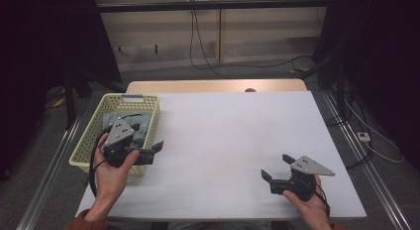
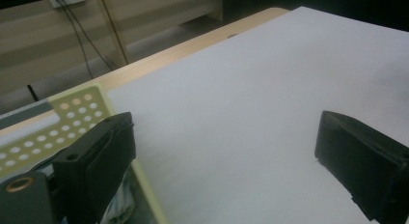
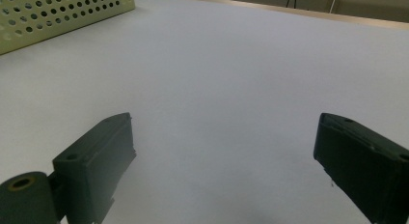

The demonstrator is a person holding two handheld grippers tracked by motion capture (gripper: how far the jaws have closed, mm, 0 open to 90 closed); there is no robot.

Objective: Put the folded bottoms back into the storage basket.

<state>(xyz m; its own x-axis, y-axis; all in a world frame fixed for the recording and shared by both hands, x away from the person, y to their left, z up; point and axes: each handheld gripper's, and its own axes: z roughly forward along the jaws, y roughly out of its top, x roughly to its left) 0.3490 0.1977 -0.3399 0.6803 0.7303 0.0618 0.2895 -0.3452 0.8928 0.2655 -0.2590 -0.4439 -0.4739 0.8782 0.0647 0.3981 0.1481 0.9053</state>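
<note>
A pale yellow perforated basket (image 1: 148,98) stands at the table's left side with grey-blue cloth (image 1: 141,122) lying inside. My left gripper (image 1: 147,137) hovers at the basket's near right corner, open and holding nothing. In the left gripper view its jaws straddle the basket's wall (image 2: 72,113): one over the cloth (image 2: 118,204), the other over the white table; the gripper (image 2: 222,151) is empty. My right gripper (image 1: 277,166) rests low near the front right of the table, open and empty. In the right gripper view the gripper (image 3: 222,151) faces bare white surface, with the basket (image 3: 58,11) far off at the upper left.
The white table top (image 1: 233,141) stretches between the two grippers, with a wooden strip (image 1: 213,86) along its far edge. Metal rails run along both sides of the table. Cables and a power strip (image 1: 364,137) lie on the floor to the right.
</note>
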